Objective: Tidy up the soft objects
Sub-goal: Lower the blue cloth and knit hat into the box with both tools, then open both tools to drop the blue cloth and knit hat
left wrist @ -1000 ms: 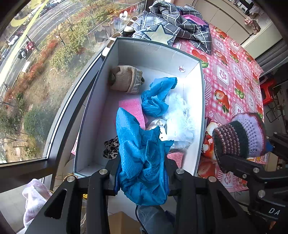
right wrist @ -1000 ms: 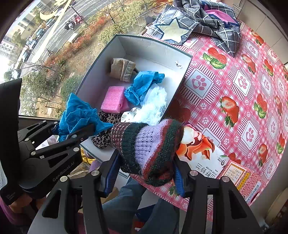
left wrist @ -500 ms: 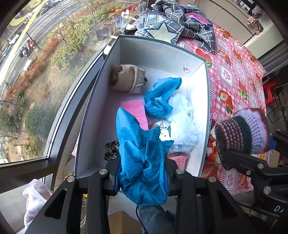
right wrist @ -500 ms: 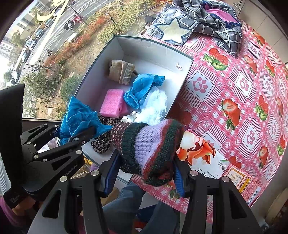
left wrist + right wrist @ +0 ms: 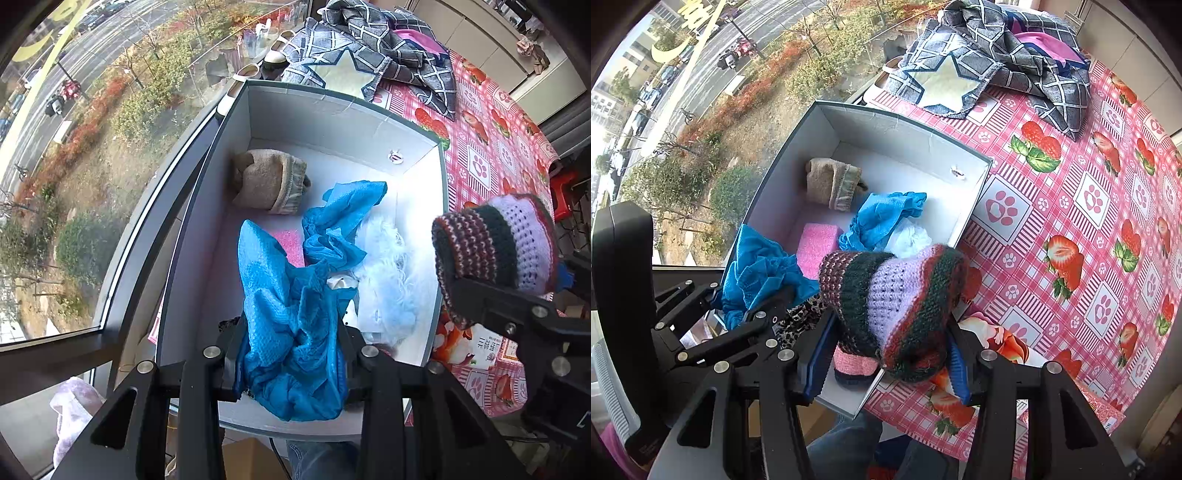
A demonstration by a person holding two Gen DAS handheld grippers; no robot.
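Note:
My left gripper [image 5: 291, 354] is shut on a blue waffle cloth [image 5: 288, 317] and holds it above the near end of the white box [image 5: 417, 125]. My right gripper [image 5: 886, 354] is shut on a striped knitted hat [image 5: 894, 295], over the box's near right corner [image 5: 975, 184]; the hat also shows in the left wrist view [image 5: 495, 243]. In the box lie a tan knitted item [image 5: 269, 181], a second blue cloth [image 5: 340, 221], a pink sponge [image 5: 816, 247], white fluffy fabric [image 5: 388, 277] and a leopard-print piece [image 5: 798, 317].
The box stands at the table's left edge beside a window [image 5: 92, 166]. A grey checked cloth with a star [image 5: 990, 62] lies beyond the box. A printed packet [image 5: 997, 339] lies on the strawberry tablecloth [image 5: 1071, 221] by the box's near right side.
Both grippers have moved forward and toward the box. The hat now sits over the box's near right corner, and the blue cloth is further over its near end.

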